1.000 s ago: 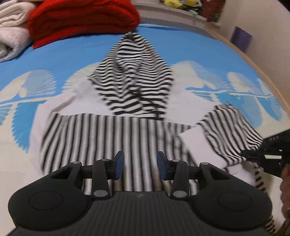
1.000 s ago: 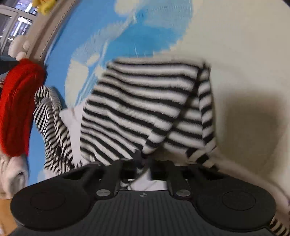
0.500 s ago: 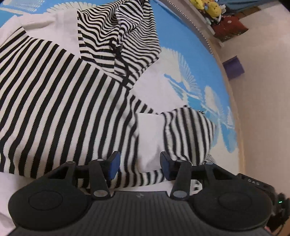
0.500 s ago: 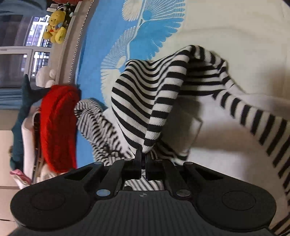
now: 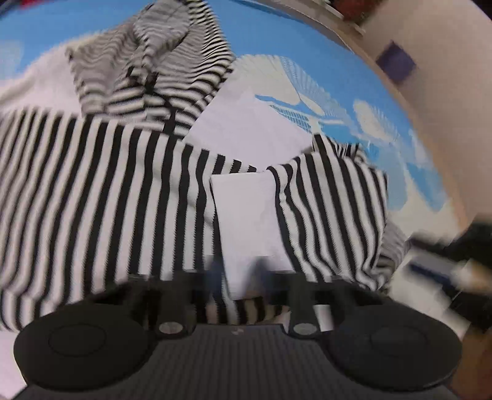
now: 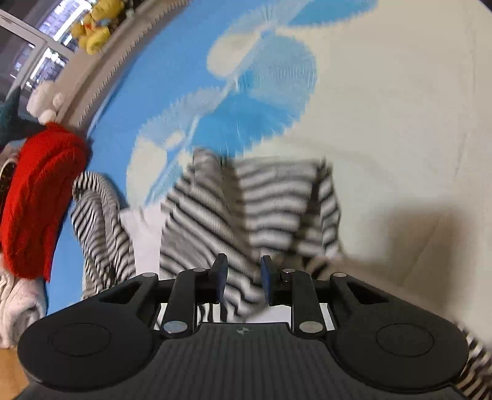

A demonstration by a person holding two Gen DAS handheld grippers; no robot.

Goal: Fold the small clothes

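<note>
A black-and-white striped hooded top (image 5: 129, 190) lies flat on the blue and cream bedspread (image 5: 276, 40), hood (image 5: 160, 64) at the far side. Its right sleeve (image 5: 332, 209) is folded in over a white panel (image 5: 246, 215). My left gripper (image 5: 238, 270) is open, low over the hem by the white panel; the view is blurred. My right gripper (image 6: 241, 278) is open, its jaws either side of the sleeve (image 6: 246, 209) without pinching it. The right gripper shows blurred at the right edge of the left wrist view (image 5: 455, 246).
A red knit garment (image 6: 40, 197) lies folded on a white one (image 6: 18, 304) at the bed's far left. Yellow plush toys (image 6: 92, 27) sit on the sill by the window. A cream stretch of bedspread (image 6: 399, 123) lies right of the sleeve.
My right gripper was shut on the sleeve and has opened, letting it drop folded onto the top. My left gripper has swung and dropped closer to the hem.
</note>
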